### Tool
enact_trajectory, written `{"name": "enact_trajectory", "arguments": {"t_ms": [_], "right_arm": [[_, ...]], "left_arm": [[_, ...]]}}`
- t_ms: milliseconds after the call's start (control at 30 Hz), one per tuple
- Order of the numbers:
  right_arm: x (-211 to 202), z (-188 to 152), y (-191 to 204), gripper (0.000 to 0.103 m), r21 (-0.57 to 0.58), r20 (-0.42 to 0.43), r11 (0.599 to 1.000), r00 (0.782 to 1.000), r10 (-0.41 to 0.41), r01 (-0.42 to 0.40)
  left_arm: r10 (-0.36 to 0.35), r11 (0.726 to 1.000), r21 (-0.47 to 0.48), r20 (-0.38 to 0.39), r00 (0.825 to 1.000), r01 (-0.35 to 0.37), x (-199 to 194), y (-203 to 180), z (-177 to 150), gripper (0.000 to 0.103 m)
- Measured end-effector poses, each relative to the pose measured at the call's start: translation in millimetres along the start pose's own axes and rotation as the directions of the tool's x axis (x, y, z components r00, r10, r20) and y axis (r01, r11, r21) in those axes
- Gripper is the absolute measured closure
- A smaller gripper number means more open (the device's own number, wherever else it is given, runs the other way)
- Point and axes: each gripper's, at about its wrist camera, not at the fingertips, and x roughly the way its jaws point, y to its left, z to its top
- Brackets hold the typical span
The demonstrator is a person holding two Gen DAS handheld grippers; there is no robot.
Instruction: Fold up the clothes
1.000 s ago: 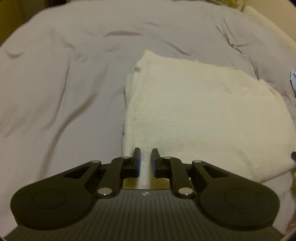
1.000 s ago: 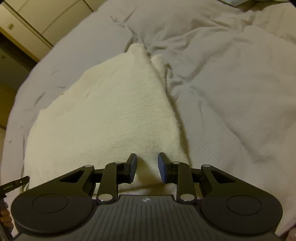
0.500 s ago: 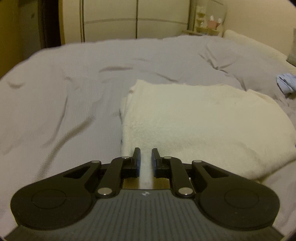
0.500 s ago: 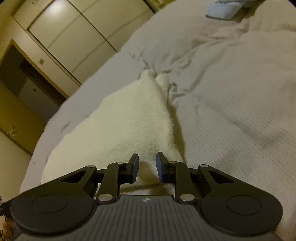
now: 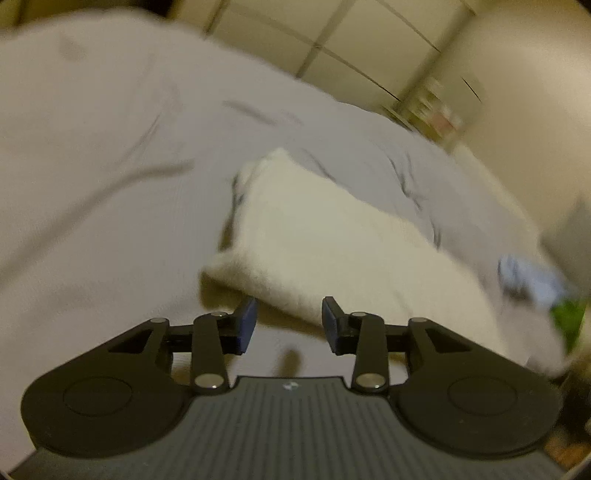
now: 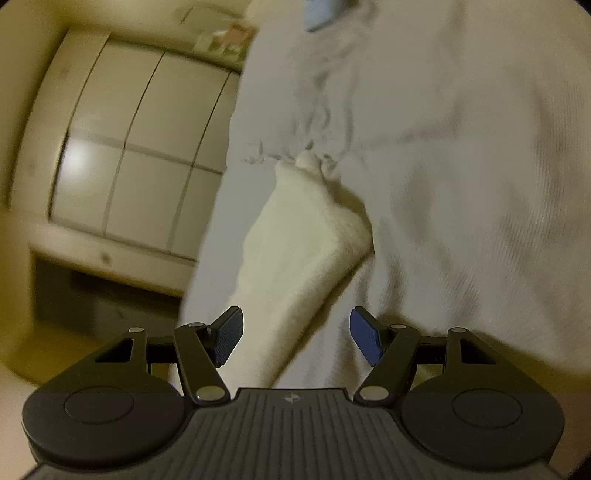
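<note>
While blurred by motion, shows in the left wrist view a grey bedspread [image 5: 110,155] filling the left and centre. Lies on it a cream folded towel [image 5: 332,240], stretching from a far corner near the middle down toward the lower right. Sits the left gripper [image 5: 289,325] just short of the towel's near edge, jaws spread and just been opening, nothing between the blue pads [image 5: 246,325] except bare bedspread and the towel's front fold beyond them. Not touching the towel, as far as can be told. Stands behind the bed a pale wardrobe [image 5: 332,44] with panelled doors, and right of it a shelf [image 5: 436,110] with small items too blurred to name. Rests at the far right, on the bed, a light blue cloth [image 5: 528,277], with a green patch just below it, unclear what.

Shows in the right wrist view, rolled to one side, the same wardrobe [image 6: 129,147] on the left with a dark opening under it. Runs the towel [image 6: 295,266] up the middle as a narrow cream strip, its thick folded edge on the right side, lying on the bedspread [image 6: 461,166]. Holds the right gripper [image 6: 296,339] wide apart, jaws just been opening, the towel's near end showing between the pads [image 6: 227,339] but pressed by neither. Peeks at the top edge the blue cloth [image 6: 321,13].

No containers to be seen in either view.
</note>
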Motion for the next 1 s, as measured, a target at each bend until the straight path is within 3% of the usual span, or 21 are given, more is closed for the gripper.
{"name": "enact_trajectory", "arguments": {"t_ms": [133, 200, 267, 333, 400, 500, 733, 833, 1000], "right_arm": [[34, 11, -8, 0.035, 0.053, 0.003, 0.999, 1.0, -0.001, 0.001], [54, 19, -4, 0.038, 0.03, 0.011, 1.0, 1.0, 0.0, 0.0], [75, 26, 3, 0.064, -0.008, 0.016, 1.0, 1.0, -0.022, 0.022], [93, 34, 7, 0.079, -0.022, 0.004, 0.998, 0.999, -0.051, 0.051], [93, 38, 13, 0.086, -0.055, 0.008, 0.997, 0.999, -0.044, 0.044], [76, 39, 26, 0.092, -0.11, 0.017, 0.993, 0.999, -0.027, 0.029], [-13, 22, 34, 0.093, -0.132, 0.022, 0.991, 1.0, 0.018, -0.015], [-56, 4, 21, 0.093, -0.123, 0.021, 0.992, 1.0, 0.007, -0.004], [-86, -23, -24, 0.089, -0.02, 0.027, 0.994, 0.994, -0.109, 0.11]], "left_arm": [[0.023, 0.985, -0.169, 0.005, 1.0, -0.022, 30, 13, 6, 0.063], [0.011, 0.975, -0.222, 0.023, 1.0, -0.006, 43, 16, 10, 0.067], [0.006, 0.967, -0.254, 0.037, 0.999, 0.004, 53, 18, 14, 0.075], [0.015, 0.967, -0.256, 0.057, 0.998, 0.0, 55, 15, 15, 0.082], [0.029, 0.975, -0.223, 0.097, 0.995, -0.007, 48, 7, 14, 0.088], [0.045, 0.988, -0.154, 0.172, 0.984, -0.018, 21, -12, 7, 0.096], [-0.031, 0.986, -0.151, 0.255, 0.966, 0.072, -67, -14, -42, 0.096], [-0.029, 0.991, -0.123, 0.231, 0.973, 0.059, -97, -8, -77, 0.096], [0.043, 0.985, -0.167, 0.069, 0.997, -0.031, -100, 15, -103, 0.093]]}}
